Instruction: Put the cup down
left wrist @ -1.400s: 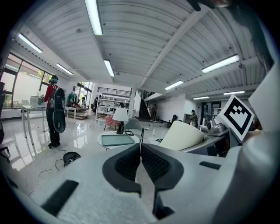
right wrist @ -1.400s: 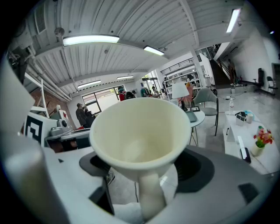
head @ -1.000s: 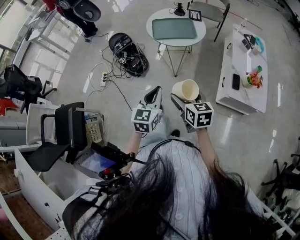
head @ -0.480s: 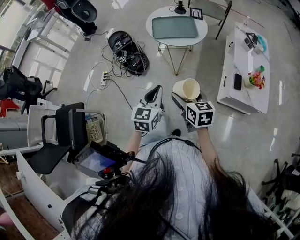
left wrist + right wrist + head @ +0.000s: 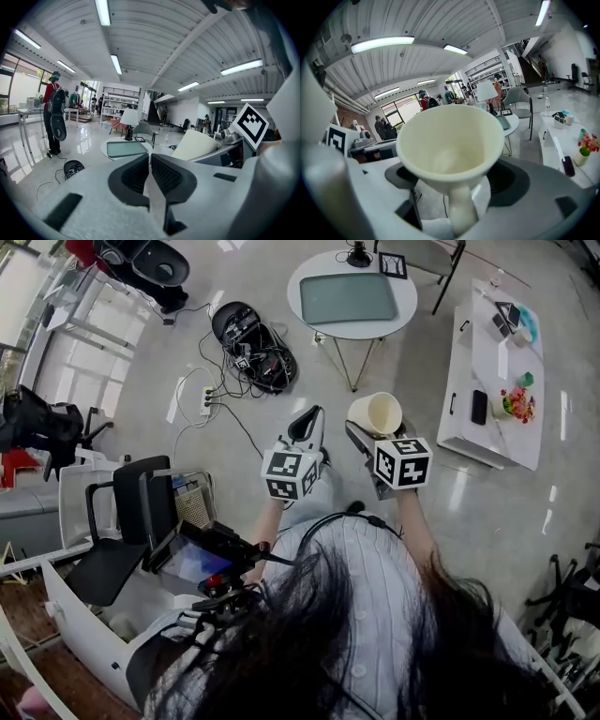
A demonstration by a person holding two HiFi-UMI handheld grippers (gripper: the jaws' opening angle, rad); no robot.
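The right gripper [image 5: 457, 197] clamps the cream, wide-mouthed ceramic cup [image 5: 447, 140] by its handle, while the left gripper [image 5: 150, 161], just left, has jaws pressed together, empty.

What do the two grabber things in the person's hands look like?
The left gripper and right gripper are pale grey plastic, each with two dark ribbed pads. Each carries a white cube with black square markers. The person wears a light striped shirt.
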